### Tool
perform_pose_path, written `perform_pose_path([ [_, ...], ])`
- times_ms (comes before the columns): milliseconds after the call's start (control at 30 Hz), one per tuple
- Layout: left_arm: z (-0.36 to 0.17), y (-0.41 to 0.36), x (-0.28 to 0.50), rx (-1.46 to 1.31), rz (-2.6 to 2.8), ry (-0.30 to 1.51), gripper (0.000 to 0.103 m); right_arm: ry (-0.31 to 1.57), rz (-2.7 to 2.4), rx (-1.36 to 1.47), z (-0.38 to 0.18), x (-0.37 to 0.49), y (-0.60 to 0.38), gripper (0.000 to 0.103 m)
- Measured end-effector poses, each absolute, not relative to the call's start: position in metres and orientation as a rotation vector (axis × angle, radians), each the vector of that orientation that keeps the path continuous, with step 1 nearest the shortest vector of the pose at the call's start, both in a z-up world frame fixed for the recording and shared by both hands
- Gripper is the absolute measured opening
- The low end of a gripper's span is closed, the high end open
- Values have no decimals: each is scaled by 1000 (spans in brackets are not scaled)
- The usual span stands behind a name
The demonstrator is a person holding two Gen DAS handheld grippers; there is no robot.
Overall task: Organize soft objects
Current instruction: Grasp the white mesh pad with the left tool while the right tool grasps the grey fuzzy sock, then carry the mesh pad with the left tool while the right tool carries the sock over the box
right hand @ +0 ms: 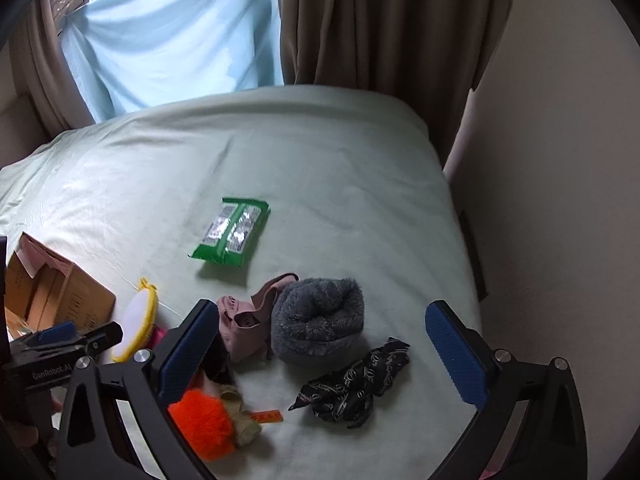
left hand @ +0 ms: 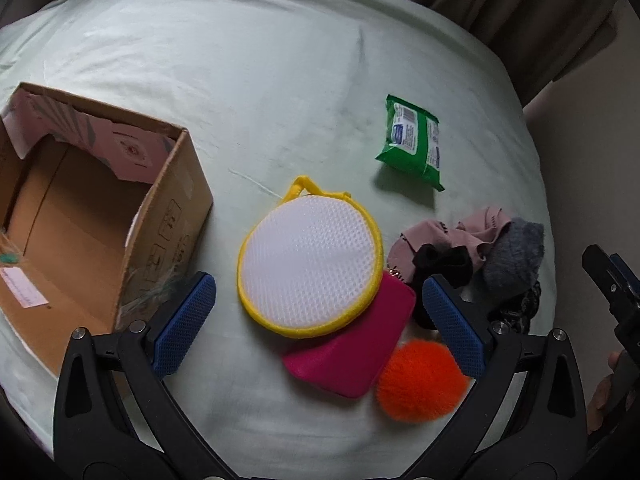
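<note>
Both grippers hang above the bed with their fingers spread wide and nothing between them. The left gripper [left hand: 318, 322] is centred over a round white mesh pad with a yellow rim [left hand: 310, 266], which lies partly on top of a pink pouch [left hand: 354, 354]; an orange pom-pom [left hand: 420, 382] touches the pouch's near corner. That framing suggests the pad, lying uppermost and free, is the likely first pick. The right gripper [right hand: 324, 350] is lined up over a rolled grey fleece piece [right hand: 320, 322] and a crumpled black patterned scarf [right hand: 356, 386], with a dusty-pink garment [right hand: 248, 320] pressed against the fleece on its left side. A small beige item beside the pom-pom is too bunched to name with confidence.

An open cardboard box [left hand: 164, 216] stands at the left edge of the bed, just beside the left gripper, and is probably where the soft things are meant to go; its inside looks mostly bare. A green packet of wipes [left hand: 412, 140] lies apart from the pile, farther toward the head of the bed.

The bed is covered by a pale green sheet [right hand: 320, 152], soft and lightly creased, so things sink a little. Behind it hang brown curtains [right hand: 380, 20] and a light blue cloth [right hand: 172, 36] over a window; a plain wall runs along the right side.
</note>
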State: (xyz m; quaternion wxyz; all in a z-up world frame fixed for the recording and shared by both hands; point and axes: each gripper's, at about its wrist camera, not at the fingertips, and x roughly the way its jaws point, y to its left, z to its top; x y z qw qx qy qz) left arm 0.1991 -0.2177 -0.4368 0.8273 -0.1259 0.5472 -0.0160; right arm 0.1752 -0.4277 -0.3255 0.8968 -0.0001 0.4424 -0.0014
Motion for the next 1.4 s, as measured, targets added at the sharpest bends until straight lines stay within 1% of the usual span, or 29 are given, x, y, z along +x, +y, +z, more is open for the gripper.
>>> perform_pose_path([
  [100, -452, -219, 208, -251, -24, 1168, 101, 938, 25, 4, -351, 185, -431, 103],
  [167, -455, -227, 212, -204, -40, 1138, 101, 941, 41, 8, -366, 194, -432, 103],
  [267, -466, -238, 221, -181, -79, 1162, 99, 946, 56, 12, -384, 204, -435, 103],
  [567, -497, -216, 236, -305, -65, 1226, 92, 982, 74, 51, -411, 222, -439, 101],
  [600, -500, -214, 237, -326, -69, 1230, 92, 989, 77, 61, -414, 223, -439, 96],
  [633, -502, -212, 239, -339, -70, 1234, 92, 1001, 85, 73, -418, 224, -440, 94],
  [700, -506, -212, 243, -342, -79, 1240, 91, 1029, 97, 96, -426, 225, -440, 81],
  [733, -508, -211, 245, -343, -85, 1245, 90, 1042, 98, 102, -430, 225, -440, 78],
  [767, -510, -210, 246, -351, -89, 1245, 87, 1049, 103, 108, -433, 224, -440, 72],
  [800, -512, -209, 246, -362, -93, 1244, 85, 1052, 106, 114, -434, 224, -440, 70],
  [833, -512, -208, 247, -366, -94, 1244, 81, 1052, 106, 120, -435, 224, -440, 69],
  [867, -512, -206, 247, -368, -94, 1242, 75, 1050, 109, 123, -434, 224, -440, 65],
  [900, -512, -206, 248, -367, -93, 1239, 71, 1050, 111, 123, -434, 224, -440, 60],
  [967, -509, -201, 245, -353, -89, 1230, 54, 1051, 118, 119, -433, 225, -438, 55],
  [1000, -508, -200, 246, -348, -84, 1227, 50, 1052, 120, 115, -433, 225, -437, 52],
  [1067, -506, -196, 250, -340, -68, 1229, 42, 1051, 124, 97, -431, 224, -434, 49],
  [1133, -503, -190, 254, -333, -57, 1231, 38, 1048, 124, 93, -427, 220, -433, 47],
  [1300, -488, -196, 253, -278, -81, 1205, 37, 1017, 104, 117, -413, 210, -435, 45],
  [1400, -470, -197, 251, -257, -97, 1170, 37, 995, 91, 131, -402, 205, -435, 45],
])
